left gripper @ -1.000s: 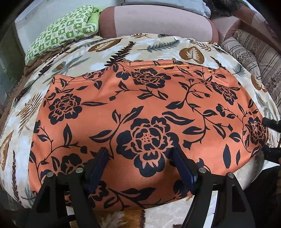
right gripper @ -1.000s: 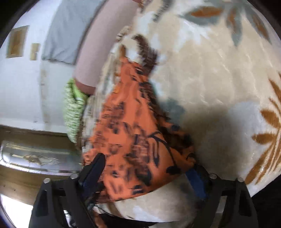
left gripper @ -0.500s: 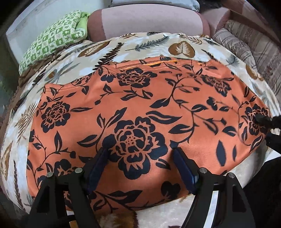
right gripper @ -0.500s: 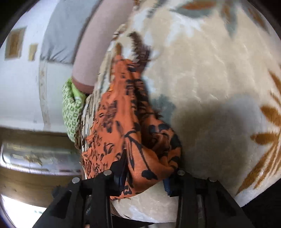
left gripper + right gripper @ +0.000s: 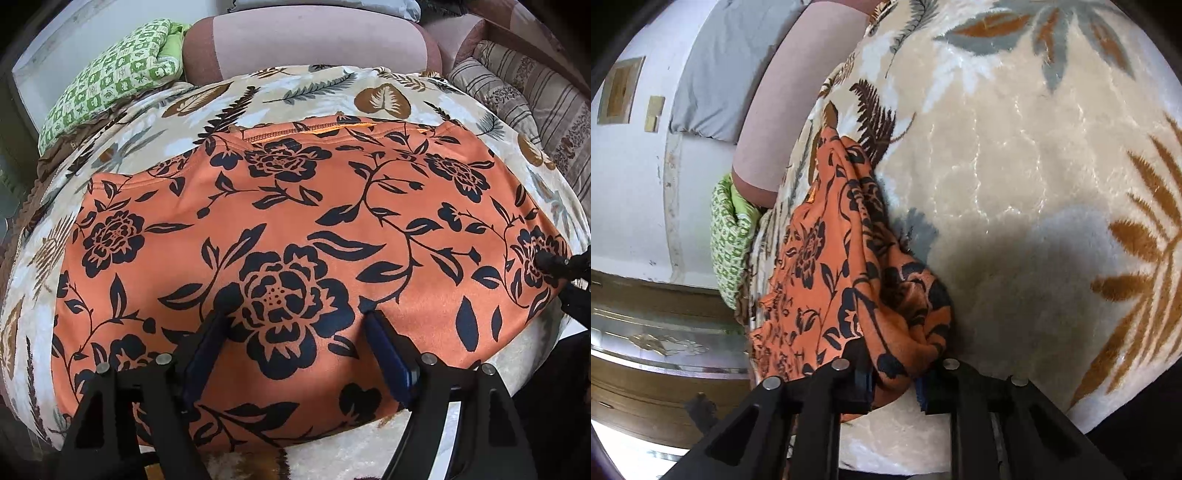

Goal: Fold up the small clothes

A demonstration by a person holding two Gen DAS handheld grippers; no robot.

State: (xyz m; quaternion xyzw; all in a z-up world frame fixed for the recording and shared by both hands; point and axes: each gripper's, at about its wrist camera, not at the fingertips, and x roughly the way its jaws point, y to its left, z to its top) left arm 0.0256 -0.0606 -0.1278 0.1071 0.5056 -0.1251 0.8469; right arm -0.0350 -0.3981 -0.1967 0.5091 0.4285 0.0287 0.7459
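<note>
Left wrist view: an orange floral garment is spread flat on a leaf-patterned blanket, the left tool held released above it. Right wrist view: the garment's bunched edge is clenched by the right tool

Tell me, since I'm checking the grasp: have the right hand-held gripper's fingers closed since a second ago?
Yes. The right hand-held gripper has shut on the orange floral garment's edge, beside the leaf-print blanket.
</note>
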